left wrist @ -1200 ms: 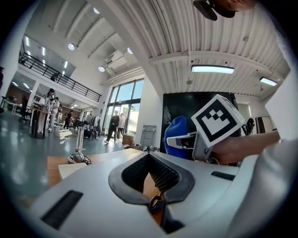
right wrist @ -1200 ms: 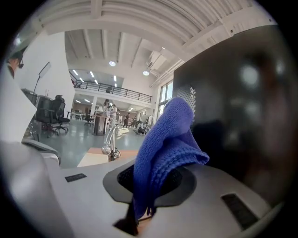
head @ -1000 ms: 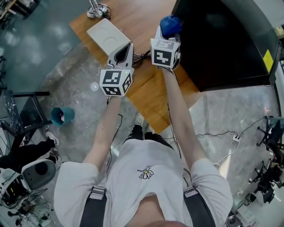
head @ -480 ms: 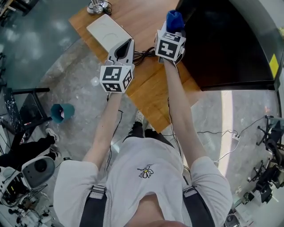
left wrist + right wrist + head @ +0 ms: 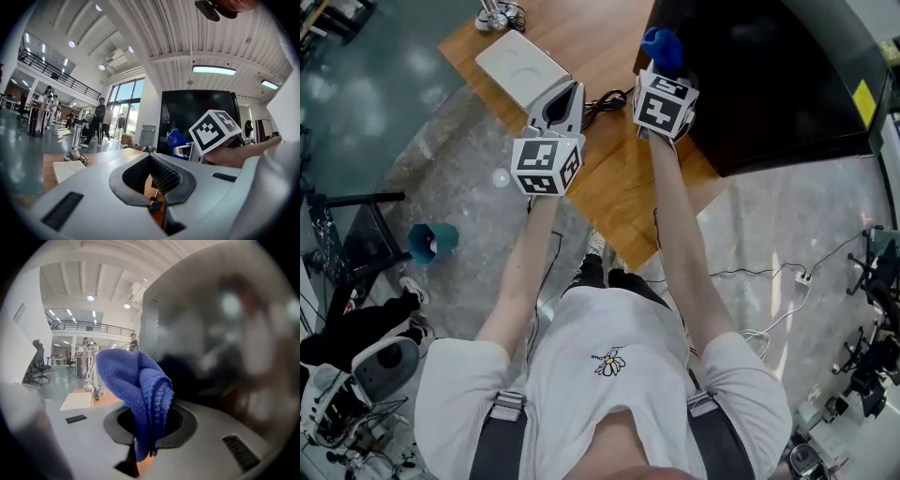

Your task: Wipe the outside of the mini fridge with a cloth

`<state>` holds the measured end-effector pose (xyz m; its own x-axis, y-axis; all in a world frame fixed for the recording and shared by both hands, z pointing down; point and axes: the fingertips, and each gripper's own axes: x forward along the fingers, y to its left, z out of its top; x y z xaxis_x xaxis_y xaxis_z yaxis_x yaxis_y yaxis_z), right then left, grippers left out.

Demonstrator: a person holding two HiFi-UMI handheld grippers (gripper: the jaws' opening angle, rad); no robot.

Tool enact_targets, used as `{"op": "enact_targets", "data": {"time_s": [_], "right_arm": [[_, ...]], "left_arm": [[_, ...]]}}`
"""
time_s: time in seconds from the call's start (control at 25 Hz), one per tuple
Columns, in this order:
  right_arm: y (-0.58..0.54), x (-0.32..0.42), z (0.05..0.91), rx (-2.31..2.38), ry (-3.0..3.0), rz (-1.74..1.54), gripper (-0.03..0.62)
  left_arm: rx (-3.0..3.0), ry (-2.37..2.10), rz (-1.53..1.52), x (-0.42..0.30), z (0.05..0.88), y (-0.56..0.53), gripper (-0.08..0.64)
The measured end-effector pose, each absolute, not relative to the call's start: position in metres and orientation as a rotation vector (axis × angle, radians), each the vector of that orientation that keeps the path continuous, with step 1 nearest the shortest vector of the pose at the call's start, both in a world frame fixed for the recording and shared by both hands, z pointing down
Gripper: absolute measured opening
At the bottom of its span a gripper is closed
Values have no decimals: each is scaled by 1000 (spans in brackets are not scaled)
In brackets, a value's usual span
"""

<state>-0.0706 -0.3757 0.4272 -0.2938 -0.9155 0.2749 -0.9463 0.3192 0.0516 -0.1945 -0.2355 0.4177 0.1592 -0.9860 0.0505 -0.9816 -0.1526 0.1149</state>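
Blue cloth point(image 5: 136, 380) sits clenched in right gripper point(image 5: 146, 427) w/ its bunched end fwd, right at the black side of the mini fridge point(image 5: 769, 84) for rubbing; left gripper point(image 5: 152, 183), pinched together & empty, idles over the wood table point(image 5: 609, 187).

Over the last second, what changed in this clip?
The right gripper, shut on the blue cloth, edged slightly further in along the mini fridge side. Nothing was picked up or released. The left gripper stayed shut and empty above the wooden table.
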Motion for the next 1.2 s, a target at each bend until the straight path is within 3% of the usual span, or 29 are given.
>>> {"op": "enact_targets", "data": {"time_s": [1.2], "right_arm": [[-257, 132, 417, 1954, -2190, 161, 67]], "left_arm": [[2539, -1684, -53, -27, 393, -211, 2]]}}
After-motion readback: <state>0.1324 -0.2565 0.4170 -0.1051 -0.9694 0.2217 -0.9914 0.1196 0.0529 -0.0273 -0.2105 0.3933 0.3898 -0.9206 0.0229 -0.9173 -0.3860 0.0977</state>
